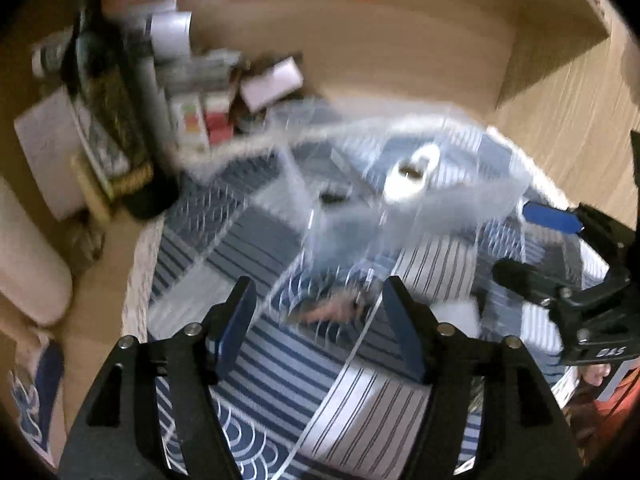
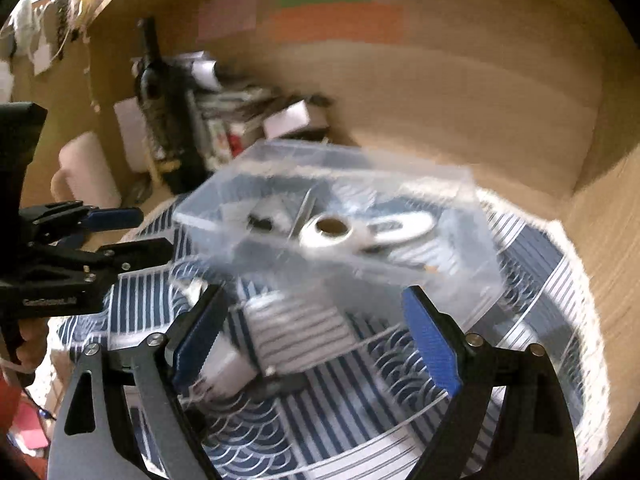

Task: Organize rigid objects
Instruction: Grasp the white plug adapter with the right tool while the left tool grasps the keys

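A clear plastic organizer box (image 1: 400, 200) with compartments sits on a blue-and-white patterned cloth (image 1: 280, 368); it also shows in the right wrist view (image 2: 360, 208). Inside lie a white tape roll (image 1: 408, 182), seen in the right wrist view (image 2: 328, 232) too, a white loop-shaped piece (image 2: 404, 228) and a small black item (image 2: 260, 222). My left gripper (image 1: 320, 320) is open and empty just before the box's near edge. My right gripper (image 2: 316, 344) is open and empty above a white block (image 2: 236, 364) on the cloth. Both views are motion-blurred.
Books, boxes and a dark bottle (image 2: 160, 92) crowd the back left of the wooden desk. A pale mug (image 2: 84, 172) stands left. A wooden wall (image 2: 440, 100) closes the back. The right gripper appears in the left wrist view (image 1: 560, 248), the left one in the right wrist view (image 2: 132, 232).
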`<state>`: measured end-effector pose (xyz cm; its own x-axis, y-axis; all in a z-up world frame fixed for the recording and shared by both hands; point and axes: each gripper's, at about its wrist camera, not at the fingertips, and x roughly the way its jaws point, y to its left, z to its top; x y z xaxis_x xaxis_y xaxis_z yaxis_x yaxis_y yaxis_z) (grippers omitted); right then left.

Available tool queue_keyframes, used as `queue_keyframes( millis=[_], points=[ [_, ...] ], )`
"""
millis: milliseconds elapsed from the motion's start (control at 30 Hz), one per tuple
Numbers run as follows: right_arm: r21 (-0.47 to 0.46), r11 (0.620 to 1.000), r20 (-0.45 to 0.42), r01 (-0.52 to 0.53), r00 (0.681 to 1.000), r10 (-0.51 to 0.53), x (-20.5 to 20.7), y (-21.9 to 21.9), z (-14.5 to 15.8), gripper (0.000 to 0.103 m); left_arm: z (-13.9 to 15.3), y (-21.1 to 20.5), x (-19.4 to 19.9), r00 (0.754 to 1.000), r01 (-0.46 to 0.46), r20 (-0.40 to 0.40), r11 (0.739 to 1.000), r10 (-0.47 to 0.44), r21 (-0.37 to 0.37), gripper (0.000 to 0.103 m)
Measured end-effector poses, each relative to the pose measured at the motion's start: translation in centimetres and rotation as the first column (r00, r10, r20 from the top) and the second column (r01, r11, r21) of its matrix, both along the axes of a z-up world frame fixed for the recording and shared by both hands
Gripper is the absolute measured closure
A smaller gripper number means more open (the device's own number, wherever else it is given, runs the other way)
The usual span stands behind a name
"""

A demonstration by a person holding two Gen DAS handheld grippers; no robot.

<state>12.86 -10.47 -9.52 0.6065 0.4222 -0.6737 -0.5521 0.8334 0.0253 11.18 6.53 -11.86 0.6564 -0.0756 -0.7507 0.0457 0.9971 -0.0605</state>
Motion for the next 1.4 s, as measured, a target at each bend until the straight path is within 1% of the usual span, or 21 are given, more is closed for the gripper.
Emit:
queue_keyframes(
  millis=[67,167,267,367,467,533,567,600,800,867,967,1133,1167,1200,1233,1300,1333,1400],
  points=[
    [0.005,1.000,-0.033,-0.012,0.999,0.012,-0.4,0.3,-0.9,0.016,-1.6,0.2,-0.2,0.999,0.003,-0.043,1.000,-0.002,0.013,0.038],
    [0.001,0.999,-0.083,-0.049,0.995,0.049,-1.1,0.9,-2.3,0.016,-3.0,0.3,0.1,0.996,0.010,-0.084,1.000,-0.008,0.028,0.038],
    [-0.021,0.996,-0.100,-0.082,0.992,0.079,-1.6,1.8,-3.2,0.016,-3.3,-0.1,0.7,0.995,0.032,-0.096,0.999,-0.030,0.024,0.038],
    [-0.037,0.993,-0.114,-0.111,0.988,0.106,-1.7,2.5,-3.6,0.020,-3.4,-0.8,1.5,0.994,0.058,-0.093,0.997,-0.054,0.043,0.038],
    [-0.054,0.989,-0.134,-0.137,0.983,0.128,-1.7,3.0,-4.1,0.035,-3.8,-1.4,2.3,0.990,0.086,-0.112,0.995,-0.081,0.042,0.038],
    [-0.060,0.987,-0.147,-0.146,0.980,0.136,-1.7,3.1,-4.4,0.052,-4.2,-1.7,2.8,0.988,0.099,-0.124,0.994,-0.093,0.047,0.038],
    [-0.054,0.987,-0.156,-0.154,0.977,0.144,-1.7,3.0,-4.5,0.055,-4.2,-1.9,2.8,0.988,0.100,-0.119,0.994,-0.093,0.053,0.038],
    [-0.051,0.986,-0.160,-0.157,0.976,0.147,-1.8,2.8,-4.6,0.062,-4.2,-2.1,2.9,0.988,0.106,-0.115,0.993,-0.098,0.060,0.038],
    [-0.038,0.992,-0.135,-0.123,0.984,0.117,-1.8,1.3,-4.1,0.064,-4.1,-2.8,3.9,0.987,0.127,-0.111,0.989,-0.118,0.075,0.049],
    [-0.030,0.993,-0.127,-0.115,0.986,0.110,-1.8,0.9,-3.7,0.070,-3.6,-2.5,4.3,0.987,0.129,-0.106,0.991,-0.124,0.041,0.049],
    [-0.021,0.995,-0.111,-0.100,0.989,0.097,-1.7,0.2,-3.1,0.073,-3.4,-2.5,4.8,0.985,0.137,-0.111,0.991,-0.136,0.003,0.049],
    [-0.026,0.997,-0.095,-0.074,0.993,0.072,-1.2,-0.7,-2.8,0.075,-4.0,-3.7,5.2,0.980,0.163,-0.121,0.986,-0.158,0.033,0.049],
    [-0.020,0.997,-0.097,-0.072,0.993,0.070,-1.1,-0.9,-2.8,0.075,-4.0,-3.8,5.1,0.981,0.165,-0.113,0.986,-0.160,0.038,0.051],
    [-0.015,0.998,-0.099,-0.069,0.993,0.067,-1.0,-1.0,-2.8,0.075,-4.0,-3.9,5.0,0.980,0.169,-0.109,0.985,-0.164,0.040,0.058],
    [-0.012,0.998,-0.100,-0.066,0.993,0.065,-0.9,-1.2,-2.8,0.075,-4.0,-4.1,4.9,0.980,0.172,-0.106,0.984,-0.167,0.042,0.072],
    [-0.009,0.998,-0.095,-0.059,0.994,0.058,-0.8,-1.5,-2.7,0.075,-3.9,-4.2,4.7,0.979,0.174,-0.108,0.984,-0.170,0.028,0.085],
    [-0.006,0.998,-0.094,-0.055,0.994,0.054,-0.7,-1.7,-2.7,0.075,-3.8,-4.1,4.5,0.980,0.171,-0.107,0.985,-0.168,0.023,0.089],
    [-0.001,0.999,-0.093,-0.048,0.995,0.048,-0.7,-1.9,-2.7,0.075,-3.8,-4.0,4.0,0.982,0.162,-0.105,0.987,-0.159,0.022,0.089]
  ],
)
